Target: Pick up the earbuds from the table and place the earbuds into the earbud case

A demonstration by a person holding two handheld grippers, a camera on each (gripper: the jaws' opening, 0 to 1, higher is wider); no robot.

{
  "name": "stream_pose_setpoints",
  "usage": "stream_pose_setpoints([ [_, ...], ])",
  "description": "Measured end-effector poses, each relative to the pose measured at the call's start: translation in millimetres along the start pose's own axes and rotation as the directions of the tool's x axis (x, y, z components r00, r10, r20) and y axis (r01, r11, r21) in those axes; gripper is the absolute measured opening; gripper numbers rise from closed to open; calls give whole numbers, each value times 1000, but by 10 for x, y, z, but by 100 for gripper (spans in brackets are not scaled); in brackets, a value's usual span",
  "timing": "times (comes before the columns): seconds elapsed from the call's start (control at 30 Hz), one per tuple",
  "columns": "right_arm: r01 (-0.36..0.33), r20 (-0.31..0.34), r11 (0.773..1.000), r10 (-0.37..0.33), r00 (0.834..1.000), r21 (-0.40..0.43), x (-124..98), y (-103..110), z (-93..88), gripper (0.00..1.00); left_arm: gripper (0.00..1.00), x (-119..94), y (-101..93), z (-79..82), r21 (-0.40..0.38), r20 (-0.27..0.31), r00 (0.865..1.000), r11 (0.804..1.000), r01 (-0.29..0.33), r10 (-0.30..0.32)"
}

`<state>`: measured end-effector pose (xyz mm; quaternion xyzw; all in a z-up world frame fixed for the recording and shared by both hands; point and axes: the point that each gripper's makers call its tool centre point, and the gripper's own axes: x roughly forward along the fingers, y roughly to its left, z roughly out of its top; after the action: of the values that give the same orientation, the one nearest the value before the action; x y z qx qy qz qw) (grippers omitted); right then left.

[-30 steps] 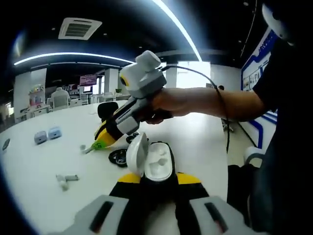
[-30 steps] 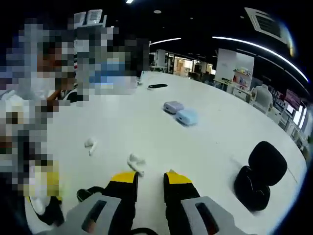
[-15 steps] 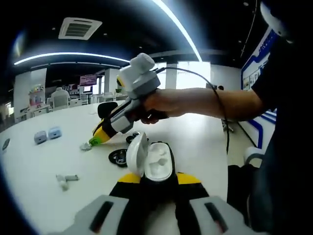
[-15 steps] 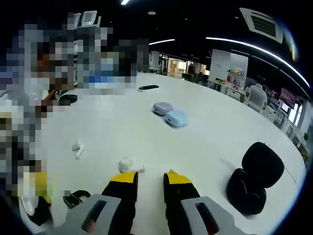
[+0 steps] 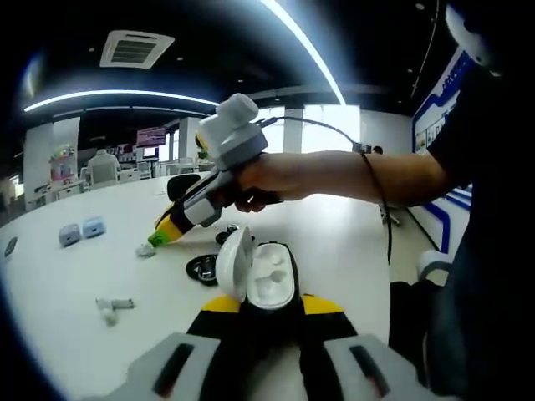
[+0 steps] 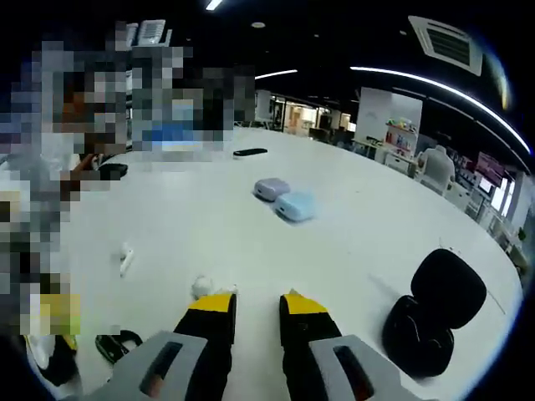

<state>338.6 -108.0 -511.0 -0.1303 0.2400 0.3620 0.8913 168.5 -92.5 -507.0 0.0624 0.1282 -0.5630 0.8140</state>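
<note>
- The left hand-held gripper point(image 5: 255, 311) holds a white earbud case point(image 5: 261, 274) between its yellow-tipped jaws; the case sits upright with its lid swung open to the left, and the moulded wells inside look unfilled.
- The right hand-held gripper point(image 5: 164, 233), seen from the left gripper view, is held by a hand point(image 5: 266, 177) and slopes down toward the white bench point(image 5: 67, 284). Its yellow tip is right at a small white earbud point(image 5: 145, 249); whether they touch cannot be told.
- In the right gripper view that gripper's own jaws point(image 6: 252, 307) stand a narrow gap apart with nothing between them. The earbud point(image 6: 203, 287) lies on the bench point(image 6: 334, 251) just beyond the left jaw tip, nearly against it.
- A second white earbud point(image 6: 125, 258) lies farther out to the left in the right gripper view, well apart from the first.
- In the left gripper view another small white piece point(image 5: 113, 307) rests on the bench to the left of the held case; its shape is too small to make out.
- A small black ring-like object point(image 5: 201, 269) sits on the bench just left of the case.
- A lilac case point(image 6: 271, 188) and a pale blue case point(image 6: 294, 206) lie side by side, touching, farther along the bench.
- A black case point(image 6: 432, 317) stands open on the bench to the right in the right gripper view.
</note>
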Motion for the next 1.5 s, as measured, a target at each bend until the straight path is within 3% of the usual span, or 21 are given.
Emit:
stream_pose_setpoints([
  [0.23,-1,4,1000,2,1000,-6,54,-43,19,20,24,-1,1,-2,1,0,1000,1000,-2,2],
  [0.4,-1,5,1000,1,1000,-24,-27,-45,12,20,24,-2,-2,-5,2,0,1000,1000,-2,2],
  [0.6,-68,35,989,73,997,-131,-195,173,59,20,24,-1,-2,-7,2,1,1000,1000,-3,3],
  [0.8,-106,35,954,121,992,-281,-232,407,68,20,24,2,-2,-8,4,1,1000,1000,-6,6],
  [1.07,-108,35,937,127,991,-332,-128,464,140,18,24,4,5,-10,12,0,1000,1000,-12,12],
  [1.5,-110,24,939,125,992,-325,-47,427,144,18,24,2,23,-12,18,0,1000,1000,-15,15],
])
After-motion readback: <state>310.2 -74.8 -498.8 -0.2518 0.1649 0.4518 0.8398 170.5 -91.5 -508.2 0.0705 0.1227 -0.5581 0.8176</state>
